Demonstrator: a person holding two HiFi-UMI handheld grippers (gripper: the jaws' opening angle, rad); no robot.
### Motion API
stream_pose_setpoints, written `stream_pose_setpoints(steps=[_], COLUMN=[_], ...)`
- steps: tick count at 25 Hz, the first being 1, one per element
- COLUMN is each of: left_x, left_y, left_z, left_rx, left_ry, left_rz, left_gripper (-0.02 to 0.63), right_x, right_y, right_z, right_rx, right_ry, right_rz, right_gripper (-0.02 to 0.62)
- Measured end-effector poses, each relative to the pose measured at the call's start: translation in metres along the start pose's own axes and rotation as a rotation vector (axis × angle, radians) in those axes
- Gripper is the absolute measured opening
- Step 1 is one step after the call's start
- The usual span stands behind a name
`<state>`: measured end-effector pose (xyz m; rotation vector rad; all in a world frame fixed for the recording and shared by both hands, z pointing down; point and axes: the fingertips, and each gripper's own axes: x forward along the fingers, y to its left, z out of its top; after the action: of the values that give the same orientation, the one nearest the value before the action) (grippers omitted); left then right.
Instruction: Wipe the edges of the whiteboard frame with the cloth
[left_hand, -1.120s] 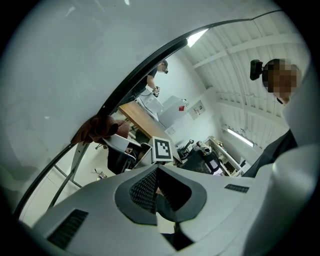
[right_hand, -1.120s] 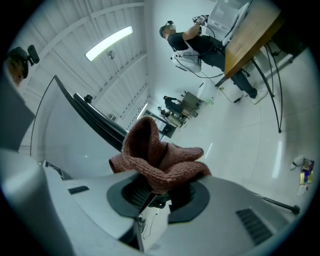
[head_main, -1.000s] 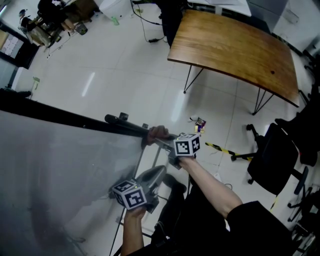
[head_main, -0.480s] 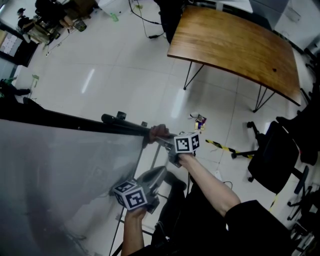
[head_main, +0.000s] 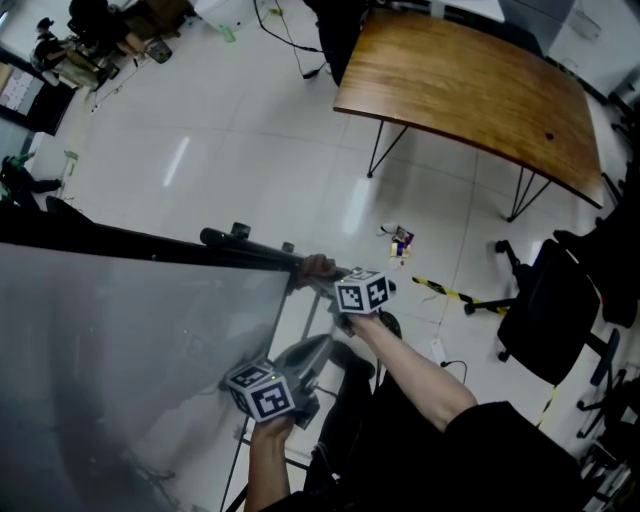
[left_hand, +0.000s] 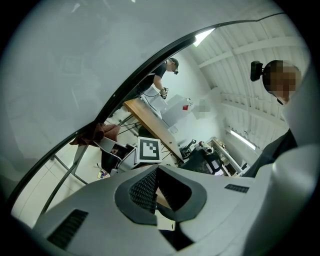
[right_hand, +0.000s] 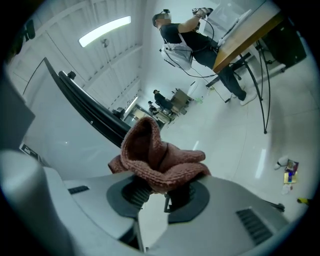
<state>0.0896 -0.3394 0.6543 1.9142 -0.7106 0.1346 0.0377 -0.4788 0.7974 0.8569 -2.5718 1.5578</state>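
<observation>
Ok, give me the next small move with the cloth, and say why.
Probably slide the right gripper left along the top frame. Its jaws are shut on the cloth, which sits at the frame's right end, and the rest of that long black edge runs off to the left from there.

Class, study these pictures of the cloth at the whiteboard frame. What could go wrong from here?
1. The right claw pinches only a lower fold of the cloth; dragging along the whiteboard frame may pull it free.
2. The cloth sits at the frame's corner, so a stroke could slip off the end.
3. The left claw grips nothing, so pressure might shift the whiteboard.
</observation>
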Motion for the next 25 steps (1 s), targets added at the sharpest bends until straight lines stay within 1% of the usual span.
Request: stream_pose_setpoints(steps=[2, 6, 15, 21, 25], left_x=[-0.001, -0.006, -0.013, -0.019, -0.022], left_y=[0.001, 0.002, 0.004, 0.004, 0.003], left_z=[-0.001, -0.003, -0.006, -0.003, -0.004], left_rx=[-0.001, -0.004, -0.017, -0.021, -0.028], left_ry=[0.000, -0.004, -0.018, -0.037, -0.046], left_rz=[0.004, 0.010, 0.014, 0.013, 0.011], left_gripper=[-0.003, -0.003, -0.003, -0.003, -0.003], right_x=[0.003, 0.014, 0.025, 0.028, 0.029], right_y=[0.000, 0.001, 0.017, 0.026, 0.035], right_z=[-0.003, -0.014, -0.022, -0.034, -0.048], right_rx=[-0.022, -0.052, -0.200, -0.201, -0.167], right_ry=[0.005, 0.032, 0.119, 0.165, 0.195], right_rz=[-0.009, 0.006, 0.041, 0.083, 0.119], right_gripper=[0.089, 0.087, 0.086, 0.086, 0.086])
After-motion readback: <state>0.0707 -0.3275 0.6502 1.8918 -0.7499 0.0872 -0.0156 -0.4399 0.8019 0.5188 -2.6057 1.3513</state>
